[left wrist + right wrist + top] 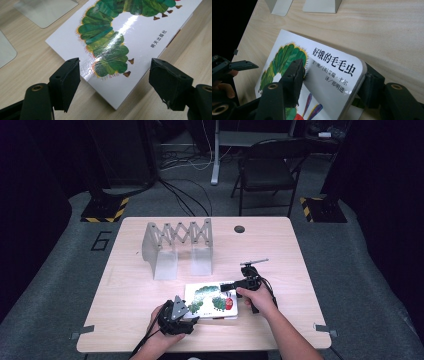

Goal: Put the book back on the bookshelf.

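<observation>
The picture book point(212, 301) lies flat at the near middle of the worktop point(280, 250), its glossy white cover with the green caterpillar facing up. It looks like a thick board book: stiff, fairly light, and slick on its shiny face, so a pinch on the flat cover would likely slide. The better hold is across its thickness at an edge or corner, where the rounded board gives the pads something to bite.

The right gripper point(332, 81) does just that at the book's right end. In the right gripper view one jaw lies on the cover beside the title and the other sits under the rounded corner, which seems raised a little off the wood; the jaws look closed on the book. The right hand point(257, 296) holds the tool roughly level, pointing left across the book.

The left gripper point(115, 80) sits at the book's near left corner, tilted down. Its jaws stand apart with the corner between them, neither pad touching it, so it is open. The left hand point(160, 332) comes in from the near edge.

Behind the book, well apart from it, stands a grey folding rack point(179, 245).
</observation>
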The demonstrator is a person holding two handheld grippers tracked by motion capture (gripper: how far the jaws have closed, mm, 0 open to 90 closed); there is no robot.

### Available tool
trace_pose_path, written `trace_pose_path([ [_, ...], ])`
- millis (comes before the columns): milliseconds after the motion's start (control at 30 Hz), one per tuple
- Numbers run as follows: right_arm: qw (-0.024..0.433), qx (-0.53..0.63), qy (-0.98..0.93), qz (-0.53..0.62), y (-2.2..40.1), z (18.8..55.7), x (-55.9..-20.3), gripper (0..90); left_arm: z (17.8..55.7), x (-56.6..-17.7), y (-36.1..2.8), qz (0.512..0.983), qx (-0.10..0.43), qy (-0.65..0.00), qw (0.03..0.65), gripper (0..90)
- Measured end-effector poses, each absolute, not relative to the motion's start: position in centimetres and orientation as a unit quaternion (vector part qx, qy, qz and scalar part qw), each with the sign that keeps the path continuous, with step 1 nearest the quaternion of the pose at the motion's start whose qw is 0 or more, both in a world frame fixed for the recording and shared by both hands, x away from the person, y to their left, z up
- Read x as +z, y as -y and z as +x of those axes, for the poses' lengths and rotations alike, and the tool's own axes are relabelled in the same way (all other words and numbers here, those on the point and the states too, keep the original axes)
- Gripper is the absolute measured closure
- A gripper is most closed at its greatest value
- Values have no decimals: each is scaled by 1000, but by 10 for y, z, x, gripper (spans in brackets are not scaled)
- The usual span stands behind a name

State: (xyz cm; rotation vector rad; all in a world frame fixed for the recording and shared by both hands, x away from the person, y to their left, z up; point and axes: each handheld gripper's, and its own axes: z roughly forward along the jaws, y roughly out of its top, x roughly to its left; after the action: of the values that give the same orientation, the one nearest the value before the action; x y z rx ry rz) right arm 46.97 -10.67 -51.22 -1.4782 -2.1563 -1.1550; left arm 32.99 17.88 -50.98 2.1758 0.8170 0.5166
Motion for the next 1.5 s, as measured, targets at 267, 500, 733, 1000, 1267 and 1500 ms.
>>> trace_pose_path([
  [267, 141, -401, 747, -511, 107, 470, -512, 436, 339, -505, -187, 838, 179, -340, 387, 268],
  [500, 142, -401, 748, -510, 107, 469, -512, 437, 350, -510, -188, 832, 148, -366, 389, 259],
  [733, 140, -404, 749, -506, 108, 470, -513, 438, 357, -516, -193, 816, 120, -398, 402, 184],
  [1000, 140, -402, 750, -506, 107, 469, -513, 438, 359, -522, -192, 804, 111, -409, 417, 134],
  [1267, 137, -402, 753, -503, 107, 469, -513, 436, 362, -525, -193, 800, 98, -411, 426, 115],
  [1500, 136, -400, 756, -500, 107, 469, -512, 431, 363, -528, -195, 794, 79, -420, 432, 109],
])
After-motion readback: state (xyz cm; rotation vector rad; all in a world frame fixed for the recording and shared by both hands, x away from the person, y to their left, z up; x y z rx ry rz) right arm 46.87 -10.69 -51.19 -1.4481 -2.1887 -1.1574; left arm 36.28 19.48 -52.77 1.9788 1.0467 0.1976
